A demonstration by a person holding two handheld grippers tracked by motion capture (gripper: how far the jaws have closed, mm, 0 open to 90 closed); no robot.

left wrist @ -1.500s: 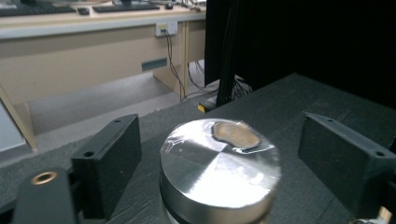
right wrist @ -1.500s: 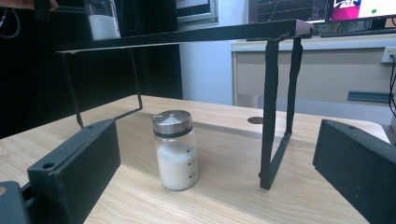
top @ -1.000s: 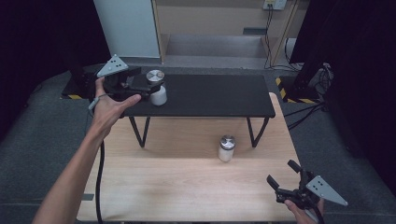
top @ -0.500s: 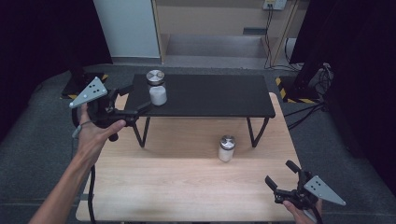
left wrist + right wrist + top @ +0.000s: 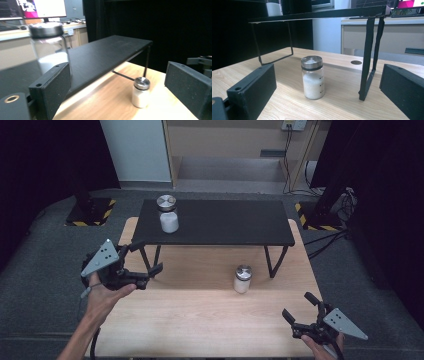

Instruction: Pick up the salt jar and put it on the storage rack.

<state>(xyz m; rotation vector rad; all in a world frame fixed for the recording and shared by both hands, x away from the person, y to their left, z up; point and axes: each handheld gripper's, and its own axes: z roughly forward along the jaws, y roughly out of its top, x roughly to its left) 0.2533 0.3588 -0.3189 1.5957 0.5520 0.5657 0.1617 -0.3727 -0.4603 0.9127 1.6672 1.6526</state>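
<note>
We note the left gripper [image 5: 145, 256] with jaws apart and empty, at 9 o'clock of the wooden table [image 5: 210, 320]. One jar [image 5: 168, 213] stands on the black shelf [image 5: 225, 222] at 11 o'clock. Right gripper [image 5: 300, 312], jaws apart and empty, sits at 5 o'clock of the second jar [image 5: 243, 278].

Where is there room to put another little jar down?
The black shelf is bare to the right of the jar on the shelf. The wooden table is bare in front, between the left gripper and right gripper. It is tighter under the shelf, near the jar on the table and the shelf leg.
</note>
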